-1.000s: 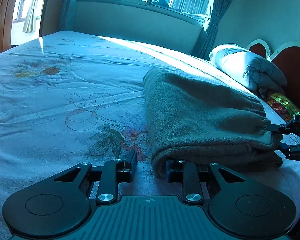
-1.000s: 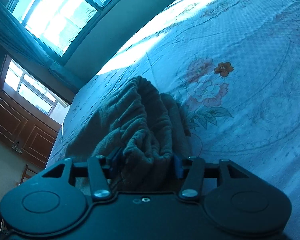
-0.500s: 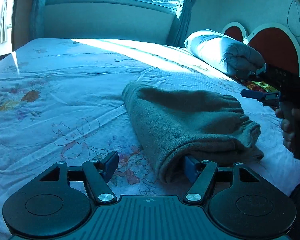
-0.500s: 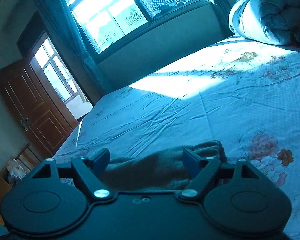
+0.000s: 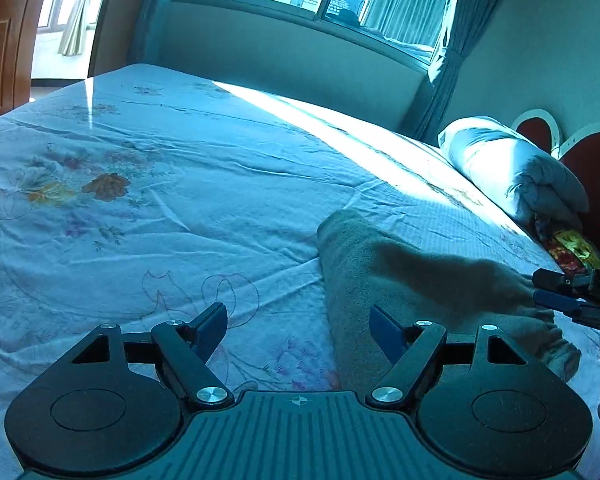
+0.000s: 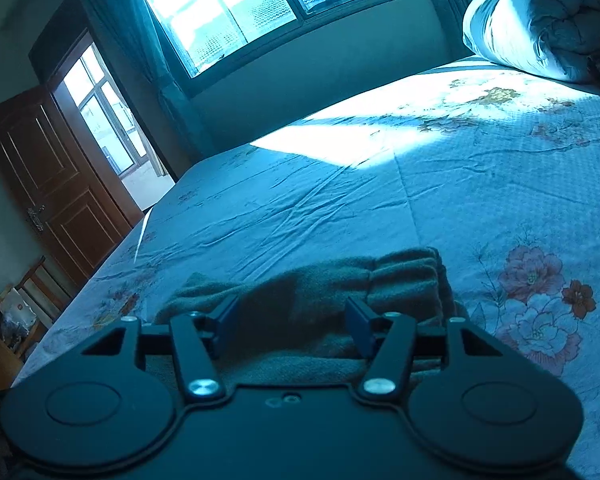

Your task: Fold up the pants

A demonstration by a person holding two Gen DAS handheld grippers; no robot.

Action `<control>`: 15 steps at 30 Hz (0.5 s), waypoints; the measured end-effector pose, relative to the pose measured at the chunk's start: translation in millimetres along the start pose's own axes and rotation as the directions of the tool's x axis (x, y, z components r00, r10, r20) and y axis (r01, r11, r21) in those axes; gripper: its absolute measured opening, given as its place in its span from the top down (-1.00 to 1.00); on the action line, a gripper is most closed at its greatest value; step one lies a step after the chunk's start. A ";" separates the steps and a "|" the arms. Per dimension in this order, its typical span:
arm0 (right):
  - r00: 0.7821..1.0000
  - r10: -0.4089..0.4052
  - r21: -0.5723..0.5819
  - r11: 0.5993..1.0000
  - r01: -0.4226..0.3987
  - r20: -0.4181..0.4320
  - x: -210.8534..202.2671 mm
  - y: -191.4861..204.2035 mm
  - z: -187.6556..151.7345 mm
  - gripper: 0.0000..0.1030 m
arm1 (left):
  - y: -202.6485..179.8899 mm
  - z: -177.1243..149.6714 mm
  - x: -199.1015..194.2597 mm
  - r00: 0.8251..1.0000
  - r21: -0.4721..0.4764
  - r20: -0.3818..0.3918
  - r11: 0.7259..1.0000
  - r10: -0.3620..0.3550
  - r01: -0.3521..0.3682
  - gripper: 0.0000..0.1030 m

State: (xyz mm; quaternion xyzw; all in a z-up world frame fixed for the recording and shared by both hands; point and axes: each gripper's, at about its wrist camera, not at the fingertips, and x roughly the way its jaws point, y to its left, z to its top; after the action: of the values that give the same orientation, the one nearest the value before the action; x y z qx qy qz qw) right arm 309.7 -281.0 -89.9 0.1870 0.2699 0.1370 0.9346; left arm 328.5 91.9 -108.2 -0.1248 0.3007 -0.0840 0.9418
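The left gripper (image 5: 298, 330) hangs with jaws wide and empty, above the sheet just left of the folded pants (image 5: 412, 280) on the bed (image 5: 180, 200). The right gripper (image 6: 292, 318) is over the waistband end with jaws also wide, holding nothing. I think a finger may catch the pile and open the fold.

A wide bed (image 5: 180, 184) carries a pale blue floral sheet (image 6: 500, 184), creased and partly sunlit. On it lie the folded grey-green pants (image 5: 400, 280) and, at the headboard end, a rolled quilt (image 5: 512, 168)
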 end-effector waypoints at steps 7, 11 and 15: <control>1.000 0.003 -0.028 1.000 -0.003 0.016 18.9 7.4 22.8 0.08 | -37.7 38.2 47.7 1.000 0.051 0.017 0.999 -0.013 0.012 -0.50; 0.976 -0.169 -0.002 0.985 0.171 -0.136 58.9 -19.9 13.7 0.55 | -42.0 36.2 104.4 0.988 0.070 -0.146 0.997 0.044 -0.034 -0.60; 0.993 -0.097 0.021 0.995 0.099 -0.071 34.3 -25.3 10.2 0.48 | -33.3 22.7 104.4 0.987 0.047 -0.157 0.998 0.037 -0.030 -0.66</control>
State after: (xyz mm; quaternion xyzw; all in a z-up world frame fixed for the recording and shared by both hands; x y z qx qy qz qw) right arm 347.4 -294.2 -108.1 0.1798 0.3130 0.0944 0.9278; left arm 423.1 39.9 -137.7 -0.0917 0.3746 -0.0843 0.9188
